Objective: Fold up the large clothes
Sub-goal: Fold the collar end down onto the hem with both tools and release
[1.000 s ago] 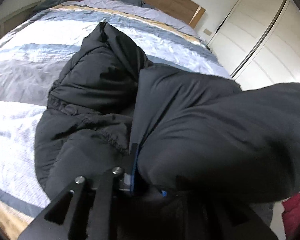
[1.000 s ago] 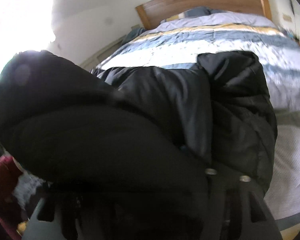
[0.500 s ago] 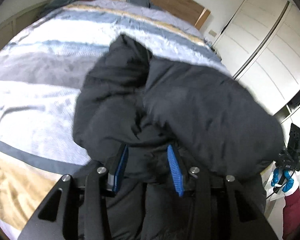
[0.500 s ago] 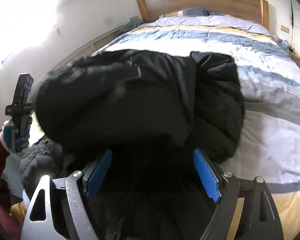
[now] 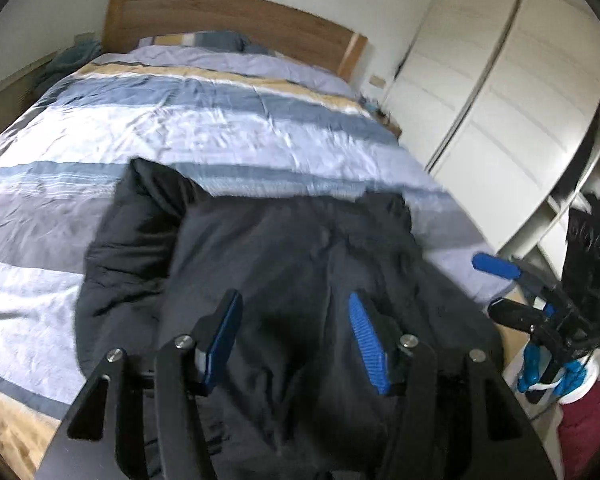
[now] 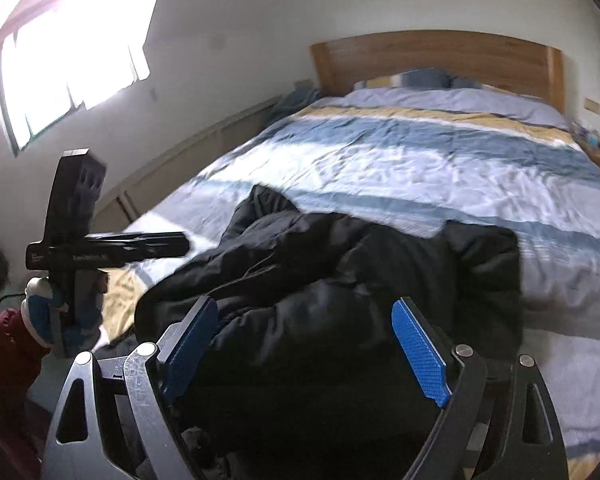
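A black puffer jacket (image 5: 284, 264) lies bunched on the near end of the striped bed (image 5: 204, 128); it also shows in the right wrist view (image 6: 360, 280). My left gripper (image 5: 294, 312) is open, its blue pads spread above the jacket's near part, holding nothing. My right gripper (image 6: 306, 330) is open too, jaws wide over the jacket's near edge. The right gripper also shows at the right of the left wrist view (image 5: 496, 284), off the bed's corner. The left gripper shows at the left of the right wrist view (image 6: 180, 242).
A wooden headboard (image 5: 228, 20) and pillows (image 5: 204, 40) are at the far end. White wardrobe doors (image 5: 492, 92) stand to the right of the bed. A bright window (image 6: 60, 60) is on the left wall. The bed's far half is bare quilt (image 6: 440, 160).
Both grippers let go of the jacket and opened wide. They pulled back toward the foot of the bed. The lifted jacket dropped and now lies lower on the quilt.
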`<state>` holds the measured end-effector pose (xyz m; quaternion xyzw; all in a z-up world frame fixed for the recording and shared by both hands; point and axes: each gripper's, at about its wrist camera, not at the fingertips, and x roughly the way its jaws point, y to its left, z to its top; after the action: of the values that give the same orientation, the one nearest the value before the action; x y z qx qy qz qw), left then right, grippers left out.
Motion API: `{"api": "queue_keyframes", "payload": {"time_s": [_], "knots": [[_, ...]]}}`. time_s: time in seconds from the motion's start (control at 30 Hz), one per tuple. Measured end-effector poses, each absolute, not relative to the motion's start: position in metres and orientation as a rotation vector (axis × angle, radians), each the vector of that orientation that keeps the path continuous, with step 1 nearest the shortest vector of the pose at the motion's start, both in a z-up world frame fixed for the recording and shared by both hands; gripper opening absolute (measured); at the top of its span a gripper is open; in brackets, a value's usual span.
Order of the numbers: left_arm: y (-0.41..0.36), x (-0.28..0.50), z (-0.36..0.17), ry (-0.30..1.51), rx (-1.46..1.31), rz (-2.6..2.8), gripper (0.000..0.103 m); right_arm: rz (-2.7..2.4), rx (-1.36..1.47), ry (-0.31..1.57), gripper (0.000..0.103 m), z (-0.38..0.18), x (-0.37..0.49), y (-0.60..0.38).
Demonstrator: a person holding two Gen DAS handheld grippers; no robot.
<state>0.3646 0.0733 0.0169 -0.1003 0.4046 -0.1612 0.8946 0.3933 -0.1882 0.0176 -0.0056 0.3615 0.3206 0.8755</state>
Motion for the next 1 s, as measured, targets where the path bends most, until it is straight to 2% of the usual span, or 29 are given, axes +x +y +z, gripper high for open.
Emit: {"api": "queue_keyframes", "payload": {"time_s": [0.13,0.23,0.5,0.7,1.0], "knots": [[0.056,0.364,-0.04,0.902,-0.126,-0.304,0.054,0.685,-0.088,0.847,0.089,-0.031,0.393,-0.174],[0.05,0.358,-0.078,0.884,-0.044,-0.263,0.055,0.652,-0.186,0.902,0.089,-0.077,0.391,-0.172],[0.038,0.378,-0.119,0.907,0.003,-0.23,0.057,0.612,-0.156,0.892,0.09,-0.127,0.399,-0.179],[0.033,0.38,-0.115,0.944,0.017,-0.211,0.057,0.558,-0.208,0.921,0.089,-0.129,0.398,-0.173],[0.052,0.342,-0.058,0.9,0.017,-0.205,0.057,0.535,-0.25,0.923,0.089,-0.077,0.361,-0.183]]}}
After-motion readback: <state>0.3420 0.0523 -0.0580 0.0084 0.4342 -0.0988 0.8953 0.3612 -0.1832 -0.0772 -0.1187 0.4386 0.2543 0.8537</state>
